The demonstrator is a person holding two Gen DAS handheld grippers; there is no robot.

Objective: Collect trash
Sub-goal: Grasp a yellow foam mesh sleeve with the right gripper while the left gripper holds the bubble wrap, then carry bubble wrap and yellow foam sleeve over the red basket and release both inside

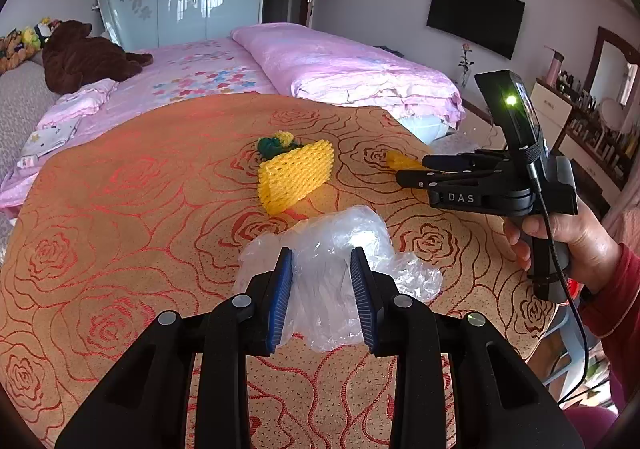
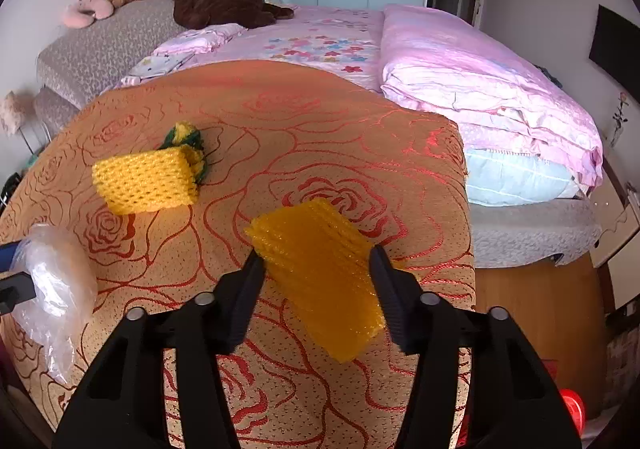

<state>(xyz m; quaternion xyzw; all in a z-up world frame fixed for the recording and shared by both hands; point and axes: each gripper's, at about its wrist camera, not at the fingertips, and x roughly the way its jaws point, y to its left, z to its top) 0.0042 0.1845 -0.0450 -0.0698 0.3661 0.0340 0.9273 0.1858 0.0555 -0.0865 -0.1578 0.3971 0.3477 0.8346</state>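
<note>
Centrally, a desk (image 1: 120, 233) carries an orange cloth woven with red roses. A crinkled clear plastic bag (image 1: 340, 249) sits clamped in the narrowly set jaws of the left gripper (image 1: 322, 297). A yellow foam net (image 1: 296, 177) lies mid-desk. Only the right wrist view shows a flat foam net sheet (image 2: 320, 273) between the half-open jaws of the right gripper (image 2: 318, 289); pad contact cannot be told.

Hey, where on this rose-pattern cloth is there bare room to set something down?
The rose cloth is bare along its far edge by the pink bedding, and in the near left corner. Crowded: the middle, with yellow foam net, clear plastic bag and flattened foam net.
</note>
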